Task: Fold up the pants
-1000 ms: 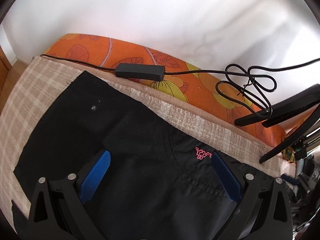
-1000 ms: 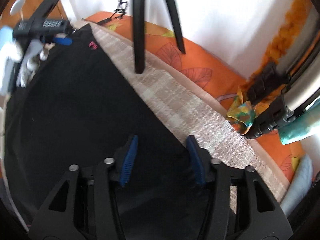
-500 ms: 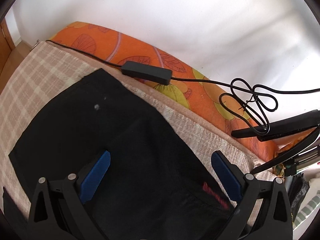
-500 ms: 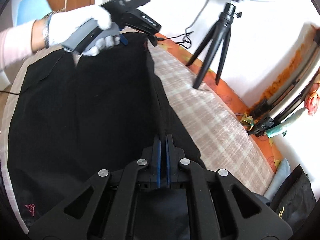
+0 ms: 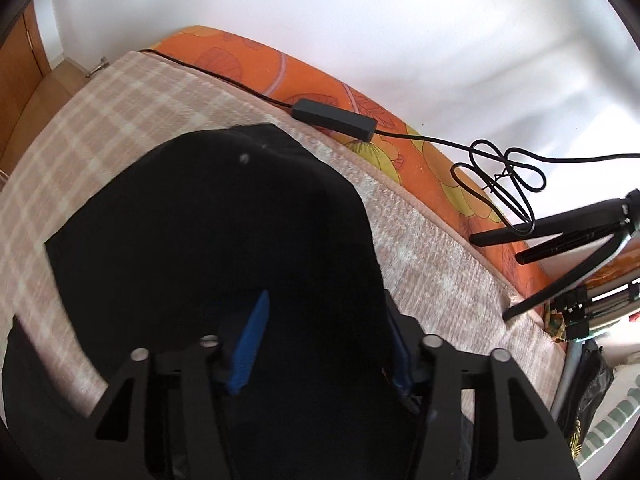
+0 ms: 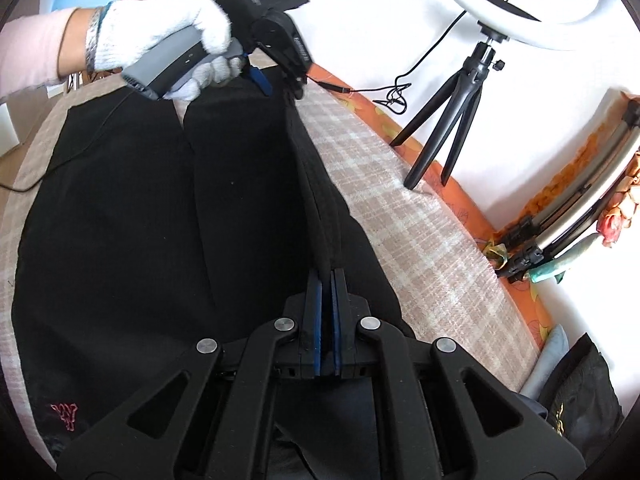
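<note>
Black pants (image 5: 220, 220) lie spread on a checked beige blanket (image 5: 120, 100). In the left wrist view my left gripper (image 5: 324, 344) stands over a raised bulge of the cloth. Its jaws are closing with fabric between them. One blue pad (image 5: 248, 348) shows in full and the other is half covered by cloth. My right gripper (image 6: 326, 280) is shut on the pants' (image 6: 120, 220) folded edge, which rises as a ridge toward the left gripper (image 6: 280, 86). A white-gloved hand (image 6: 172, 28) holds that left gripper. A pink logo (image 6: 64, 414) shows low on the left.
An orange flowered sheet (image 5: 280, 64) borders the blanket along the white wall. A black power adapter (image 5: 334, 118) and its looped cable lie on it. A black tripod (image 6: 452, 120) carries a ring light (image 6: 520, 8). A black bag (image 6: 580, 392) sits off the bed's right end.
My right gripper shut on the pants' edge and lifted it into a ridge. The left gripper shifted along the pants and its jaws narrowed around a rising fold of cloth.
</note>
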`<state>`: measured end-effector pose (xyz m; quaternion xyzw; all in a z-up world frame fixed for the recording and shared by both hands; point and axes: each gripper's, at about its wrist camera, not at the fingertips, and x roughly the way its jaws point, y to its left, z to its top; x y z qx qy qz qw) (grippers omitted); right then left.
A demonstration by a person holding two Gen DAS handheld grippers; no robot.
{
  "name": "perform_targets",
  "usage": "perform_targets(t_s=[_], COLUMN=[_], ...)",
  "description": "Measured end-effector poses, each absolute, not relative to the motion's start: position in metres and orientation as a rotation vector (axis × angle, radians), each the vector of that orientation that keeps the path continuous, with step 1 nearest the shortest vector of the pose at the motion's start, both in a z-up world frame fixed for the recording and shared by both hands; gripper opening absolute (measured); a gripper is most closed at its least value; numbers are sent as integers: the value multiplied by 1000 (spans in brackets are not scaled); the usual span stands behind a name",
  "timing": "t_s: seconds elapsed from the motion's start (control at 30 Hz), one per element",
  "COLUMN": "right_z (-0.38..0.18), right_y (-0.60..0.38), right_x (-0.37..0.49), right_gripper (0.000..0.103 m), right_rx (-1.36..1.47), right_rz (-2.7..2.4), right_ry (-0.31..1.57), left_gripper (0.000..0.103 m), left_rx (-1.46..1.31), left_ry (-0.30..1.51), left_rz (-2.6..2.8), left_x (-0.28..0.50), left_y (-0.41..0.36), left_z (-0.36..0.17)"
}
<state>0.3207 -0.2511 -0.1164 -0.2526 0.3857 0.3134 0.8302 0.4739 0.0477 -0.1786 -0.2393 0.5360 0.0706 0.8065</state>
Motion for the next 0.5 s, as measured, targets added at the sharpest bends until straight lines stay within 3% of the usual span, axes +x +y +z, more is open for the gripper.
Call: perform_targets(t_s=[0.17,0.5], right_z=[-106,-89], right_y=[-252,-241], right_x=[314,289], right_gripper=[5,5], right_rx=[-523,-516], right_rz=[651,673], right_ry=[805,802], left_gripper=[12,2], left_rx=[-554,-566], left_ry=[1088,1016], left_rz=[108,69], left_x=[455,420], left_y=[53,58], left_z=[-173,-152])
